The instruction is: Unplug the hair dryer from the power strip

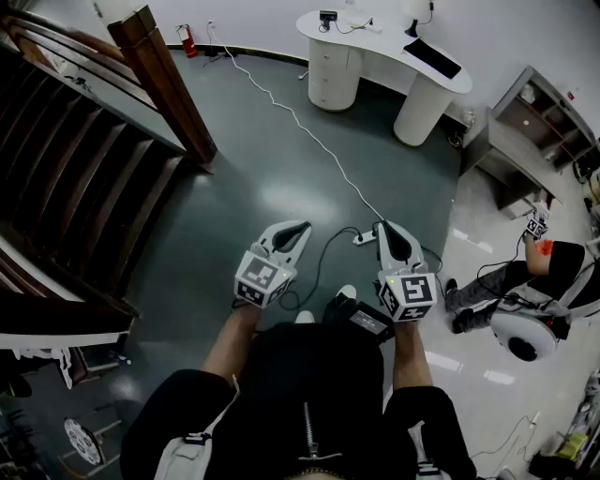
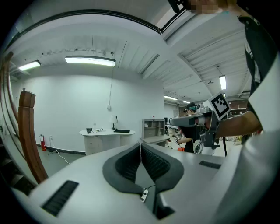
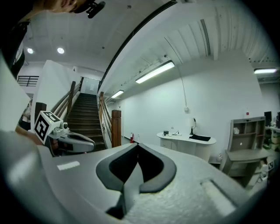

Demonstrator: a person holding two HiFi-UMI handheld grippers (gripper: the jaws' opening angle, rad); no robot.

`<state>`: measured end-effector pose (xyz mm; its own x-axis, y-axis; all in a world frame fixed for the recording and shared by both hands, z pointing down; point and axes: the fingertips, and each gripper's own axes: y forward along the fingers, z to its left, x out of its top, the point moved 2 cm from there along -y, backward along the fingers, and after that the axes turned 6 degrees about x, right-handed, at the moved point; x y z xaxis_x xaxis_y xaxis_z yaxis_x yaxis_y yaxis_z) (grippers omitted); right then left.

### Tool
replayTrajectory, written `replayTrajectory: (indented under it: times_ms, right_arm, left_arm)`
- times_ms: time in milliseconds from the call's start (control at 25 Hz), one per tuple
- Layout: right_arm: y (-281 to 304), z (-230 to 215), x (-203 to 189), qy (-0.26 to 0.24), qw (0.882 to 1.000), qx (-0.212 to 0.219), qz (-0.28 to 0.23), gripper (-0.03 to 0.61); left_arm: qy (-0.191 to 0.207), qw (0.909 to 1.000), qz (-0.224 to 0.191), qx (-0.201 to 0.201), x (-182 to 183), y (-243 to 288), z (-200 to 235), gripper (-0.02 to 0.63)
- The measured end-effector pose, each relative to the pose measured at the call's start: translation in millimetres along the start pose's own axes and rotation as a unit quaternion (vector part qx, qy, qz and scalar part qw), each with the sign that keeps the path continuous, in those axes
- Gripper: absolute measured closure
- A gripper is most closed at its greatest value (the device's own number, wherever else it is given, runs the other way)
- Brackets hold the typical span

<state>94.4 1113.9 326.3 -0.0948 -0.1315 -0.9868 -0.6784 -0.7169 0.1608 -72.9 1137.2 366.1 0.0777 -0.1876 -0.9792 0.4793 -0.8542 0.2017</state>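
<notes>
Grey floor (image 1: 281, 169) bears a power strip (image 1: 364, 238); left tongs (image 1: 302, 226), right tongs (image 1: 381, 226) clenched empty.

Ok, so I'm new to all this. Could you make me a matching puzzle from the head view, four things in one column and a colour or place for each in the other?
Things:
1 desk
2 staircase
3 power strip
4 fire extinguisher

Descriptions:
A red, at the far wall
B dark wood, on the left
C white, curved, standing by that wall
D small, white, lying on the grey floor

Pairs: 1-C, 2-B, 3-D, 4-A
</notes>
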Motion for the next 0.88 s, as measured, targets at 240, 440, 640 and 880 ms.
replayTrajectory:
  times_ms: [240, 440, 640, 880]
  right_arm:
    - [1.4, -4.1, -4.9, -0.011, 1.0, -0.01, 0.004, 0.574]
    - [-3.6, -7.1, -3.1, 0.0, 1.0, -0.018, 0.0, 0.574]
    - [-11.4, -13.0, -3.6, 0.008, 1.0, -0.024, -0.006, 0.574]
    - [-17.4, -18.4, -1.4, 0.01, 0.999, -0.034, -0.016, 0.574]
  left_arm:
    - [0.001, 1.0, 0.005, 0.001, -6.0, 3.3, -5.1, 0.6]
    - [0.0, 1.0, 0.003, 0.0, -4.0, 4.1, -7.5, 0.6]
    - [-0.001, 1.0, 0.0, -0.006, -4.4, 10.4, -11.0, 0.6]
    - [-0.001, 0.9999, 0.0, -0.013, -5.7, 16.3, -13.5, 0.6]
